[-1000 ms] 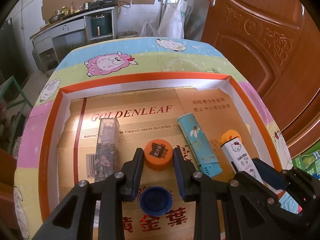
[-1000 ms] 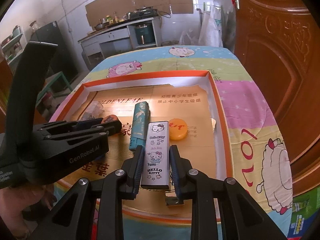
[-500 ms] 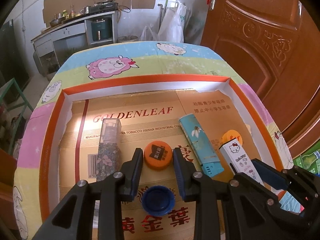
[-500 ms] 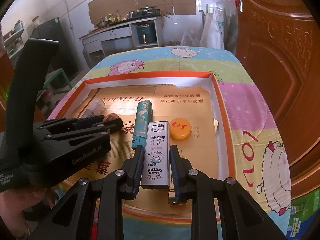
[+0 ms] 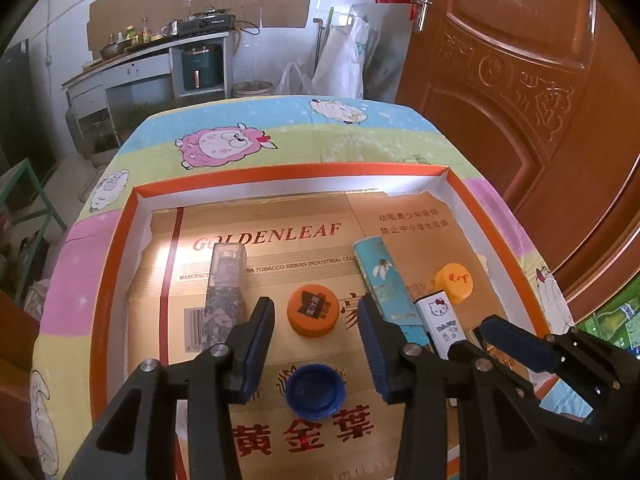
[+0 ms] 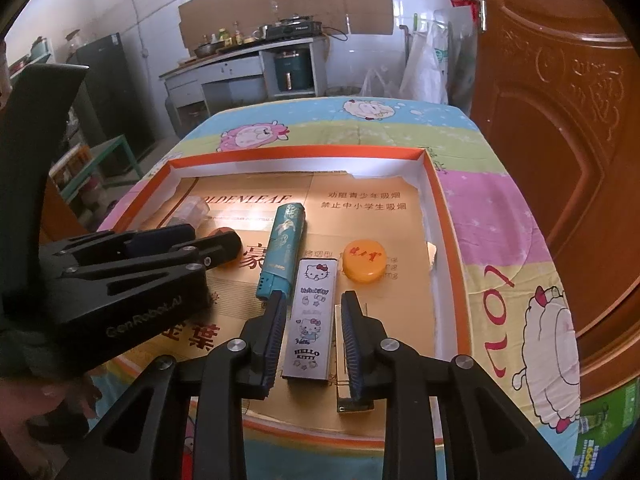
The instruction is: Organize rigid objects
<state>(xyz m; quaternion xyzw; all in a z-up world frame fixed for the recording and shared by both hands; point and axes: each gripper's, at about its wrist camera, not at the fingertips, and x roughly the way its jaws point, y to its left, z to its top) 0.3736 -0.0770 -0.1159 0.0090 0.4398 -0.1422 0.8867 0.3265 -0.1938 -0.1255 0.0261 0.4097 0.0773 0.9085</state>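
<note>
My left gripper [image 5: 316, 322] hung over the orange-rimmed tray [image 5: 288, 172], its jaws opening, with an orange bottle cap [image 5: 313, 316] lying on the cardboard liner between the tips and neither pad touching it. A blue cap [image 5: 315, 390] sat open side up, nearer to me, between the same fingers and also free of them. Off to the left of that gripper lay a clear bottle filled with speckled bits [image 5: 226, 284]. My right gripper [image 6: 314, 330] straddled a Hello Kitty case [image 6: 310, 314] that lay flat in the tray; its left pad sat against the case's edge, while a narrow gap showed at the right pad, so nothing was clamped. A teal tube [image 6: 284, 246] rested just left of the case, and a yellow-orange lid [image 6: 366, 260] lay just beyond its far right corner.
</note>
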